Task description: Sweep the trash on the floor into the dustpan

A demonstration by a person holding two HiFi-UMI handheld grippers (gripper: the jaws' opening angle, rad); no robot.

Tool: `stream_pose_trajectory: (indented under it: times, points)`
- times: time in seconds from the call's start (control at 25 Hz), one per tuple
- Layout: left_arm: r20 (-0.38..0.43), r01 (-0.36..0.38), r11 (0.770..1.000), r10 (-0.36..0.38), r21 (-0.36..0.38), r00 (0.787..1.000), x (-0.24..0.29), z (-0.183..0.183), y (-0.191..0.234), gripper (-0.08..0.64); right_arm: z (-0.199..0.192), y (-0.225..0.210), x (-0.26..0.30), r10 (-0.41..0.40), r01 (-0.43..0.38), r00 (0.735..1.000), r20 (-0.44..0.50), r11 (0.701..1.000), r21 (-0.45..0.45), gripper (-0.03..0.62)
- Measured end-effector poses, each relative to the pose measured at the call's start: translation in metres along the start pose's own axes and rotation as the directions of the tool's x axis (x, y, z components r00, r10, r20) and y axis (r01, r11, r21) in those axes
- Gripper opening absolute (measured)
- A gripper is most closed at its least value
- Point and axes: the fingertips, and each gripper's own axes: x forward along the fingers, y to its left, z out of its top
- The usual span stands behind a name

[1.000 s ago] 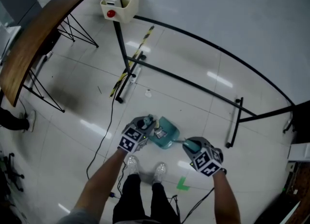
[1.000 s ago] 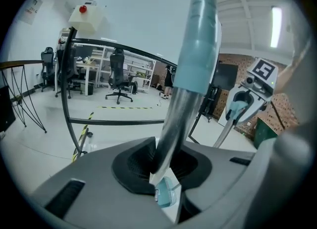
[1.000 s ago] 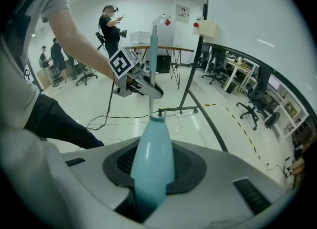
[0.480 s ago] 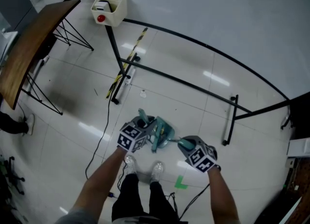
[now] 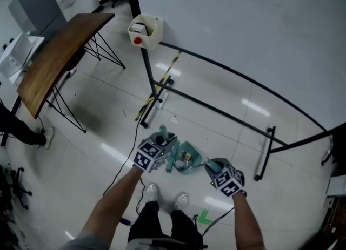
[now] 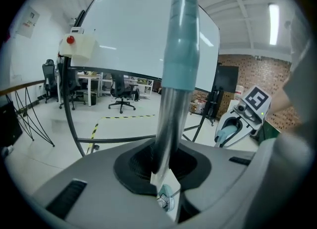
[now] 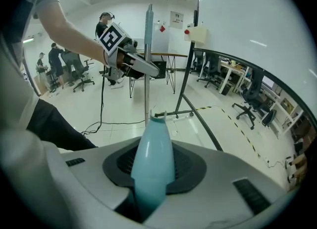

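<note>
1. Now the left hand-held gripper (image 5: 163,142), clamped on the silver broom pole with a teal plastic grip (image 6: 174,69), sits higher than a second ago, raising the broom.
2. Steady meanwhile, the right hand-held gripper (image 5: 213,165) holds the handle of the teal plastic dustpan (image 5: 186,157).
3. Beyond the dustpan, a small white scrap (image 5: 174,119) lies on the pale tiled floor (image 5: 243,81), so sweeping seems unfinished.

teal dustpan (image 5: 186,157); silver-and-teal broom handle (image 6: 168,114); black-and-white markers on left gripper (image 5: 165,140) and right gripper (image 5: 210,163); beyond the dustpan, yellow-black striped tape (image 5: 162,84), cream box (image 5: 147,30) with red button.
</note>
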Motion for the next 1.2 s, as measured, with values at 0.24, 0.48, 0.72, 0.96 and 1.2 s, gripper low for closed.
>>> stream_pose_trajectory:
  times: [0.24,0.48,0.72,0.96,1.2]
  points:
    - [0.005,-0.088,0.996,0.088,0.026,0.996,-0.018,0.018,0.062,0.052,0.041,-0.028,0.000,-0.039,0.039,0.999,0.033,0.999,-0.004,0.100]
    - [0.004,-0.074,0.997,0.074,0.026,0.997,-0.012,0.025,0.136,0.052,0.087,-0.052,0.037,-0.069,0.069,0.998,0.006,0.997,0.030,0.100]
    - [-0.007,-0.024,0.999,0.024,0.026,1.000,0.015,0.026,0.199,0.052,0.111,-0.084,0.071,-0.126,0.132,0.990,-0.065,0.987,0.093,0.100]
    - [-0.036,-0.001,0.996,0.004,0.089,0.999,0.058,0.032,0.245,0.052,0.127,-0.110,0.098,-0.148,0.158,0.986,-0.081,0.978,0.136,0.100]
    - [-0.049,0.014,0.989,-0.007,0.148,0.999,0.098,0.037,0.265,0.052,0.141,-0.128,0.106,-0.134,0.143,0.988,-0.080,0.984,0.110,0.101]
